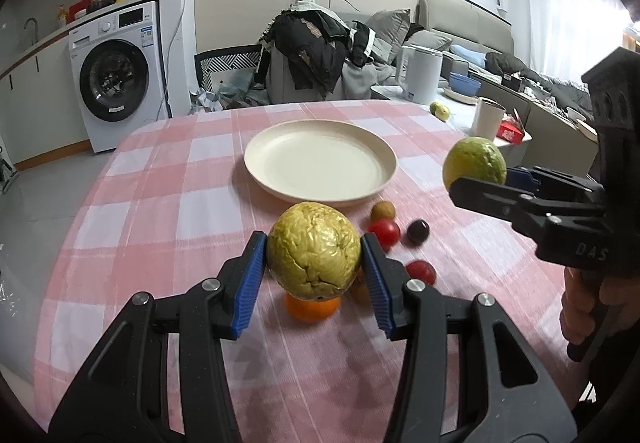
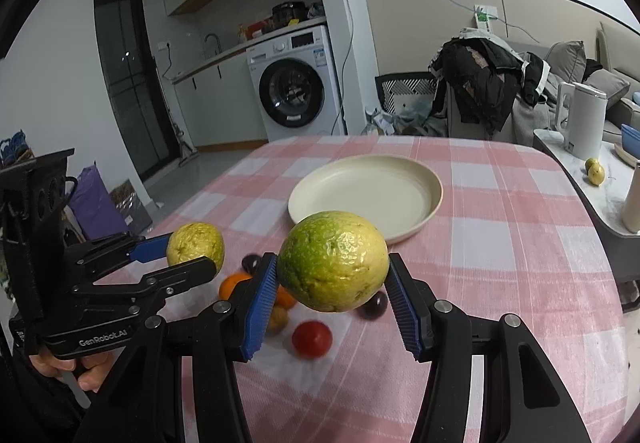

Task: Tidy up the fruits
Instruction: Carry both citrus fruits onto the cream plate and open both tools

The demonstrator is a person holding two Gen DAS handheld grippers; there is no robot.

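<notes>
My left gripper (image 1: 314,259) is shut on a wrinkled yellow-green fruit (image 1: 314,251), held above the table. My right gripper (image 2: 333,283) is shut on a smoother green-yellow fruit (image 2: 334,261), also lifted clear of the cloth. Each gripper with its fruit shows in the other view: the right one (image 1: 474,163) and the left one (image 2: 196,247). An empty cream plate (image 1: 320,163) sits ahead at mid-table. Below the grippers lie an orange (image 1: 312,309), red tomatoes (image 1: 385,231), a dark grape (image 1: 418,231) and a small brown fruit (image 1: 383,211).
The round table wears a pink checked cloth (image 1: 180,203). Beyond it stand a washing machine (image 1: 116,79) and a chair piled with dark clothes (image 1: 316,47). A side counter holds a white kettle (image 2: 584,123), two small green fruits (image 2: 594,170) and a cup (image 1: 488,118).
</notes>
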